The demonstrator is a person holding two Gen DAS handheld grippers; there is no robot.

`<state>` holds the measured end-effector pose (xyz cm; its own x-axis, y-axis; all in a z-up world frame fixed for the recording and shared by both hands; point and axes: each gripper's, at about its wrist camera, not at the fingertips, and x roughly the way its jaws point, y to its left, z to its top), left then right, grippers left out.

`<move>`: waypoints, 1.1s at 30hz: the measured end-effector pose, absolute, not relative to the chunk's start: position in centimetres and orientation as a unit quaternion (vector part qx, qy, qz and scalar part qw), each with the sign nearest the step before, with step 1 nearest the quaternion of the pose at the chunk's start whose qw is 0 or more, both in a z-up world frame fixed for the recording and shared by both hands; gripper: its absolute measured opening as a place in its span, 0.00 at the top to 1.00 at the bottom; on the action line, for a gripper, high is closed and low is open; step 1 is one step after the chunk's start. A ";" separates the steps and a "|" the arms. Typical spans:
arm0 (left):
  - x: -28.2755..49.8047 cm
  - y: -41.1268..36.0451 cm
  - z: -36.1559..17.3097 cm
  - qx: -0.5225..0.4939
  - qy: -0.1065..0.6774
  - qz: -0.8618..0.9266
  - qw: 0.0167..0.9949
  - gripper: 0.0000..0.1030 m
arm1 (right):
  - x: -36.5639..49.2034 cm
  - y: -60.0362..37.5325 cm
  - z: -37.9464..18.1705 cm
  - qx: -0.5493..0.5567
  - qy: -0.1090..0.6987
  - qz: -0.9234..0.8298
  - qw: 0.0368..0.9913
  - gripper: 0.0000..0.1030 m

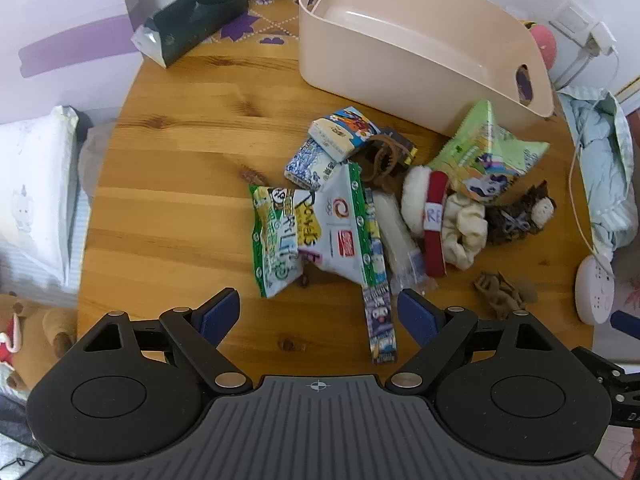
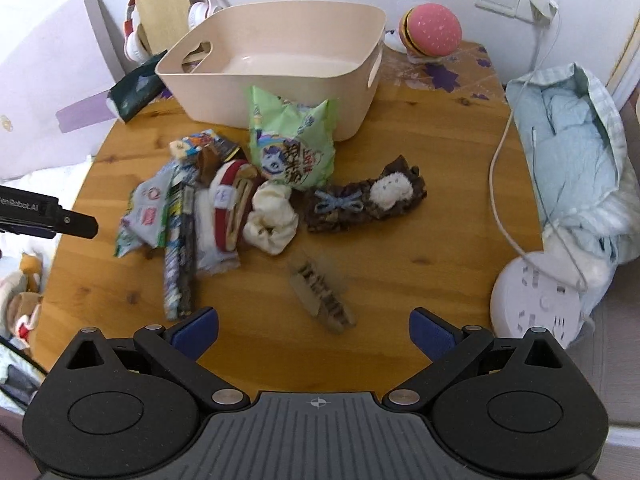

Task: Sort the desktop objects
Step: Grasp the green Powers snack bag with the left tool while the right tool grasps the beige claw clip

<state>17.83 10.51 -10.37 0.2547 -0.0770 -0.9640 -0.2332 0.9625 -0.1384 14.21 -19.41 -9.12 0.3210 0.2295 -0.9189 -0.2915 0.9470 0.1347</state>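
A heap of snack packets (image 1: 320,232), tissue packs (image 1: 340,130) and hair accessories lies mid-table in front of an empty beige basket (image 1: 400,44). My left gripper (image 1: 319,312) hangs open above the near end of the heap, with a long strip packet (image 1: 378,312) lying between its fingers, untouched. My right gripper (image 2: 314,330) is open above a brown hair clip (image 2: 322,300), which lies just beyond its fingertips. Further off are a cream scrunchie (image 2: 272,216), a brown furry hair band (image 2: 360,200), a red-and-white band (image 2: 228,208), a green snack bag (image 2: 292,148) and the basket (image 2: 280,80).
A dark green tissue box (image 1: 196,20) and headphones on a wooden stand (image 2: 160,12) sit at the back left, a burger plush (image 2: 434,28) at the back right. A white round power strip (image 2: 536,300), its cable and a light blue cloth (image 2: 572,160) crowd the table's right edge.
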 end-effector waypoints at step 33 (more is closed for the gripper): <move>24.3 14.6 -21.3 -0.194 0.595 0.056 0.778 0.15 | 18.2 -15.0 -20.4 -0.199 0.549 0.199 0.787 0.18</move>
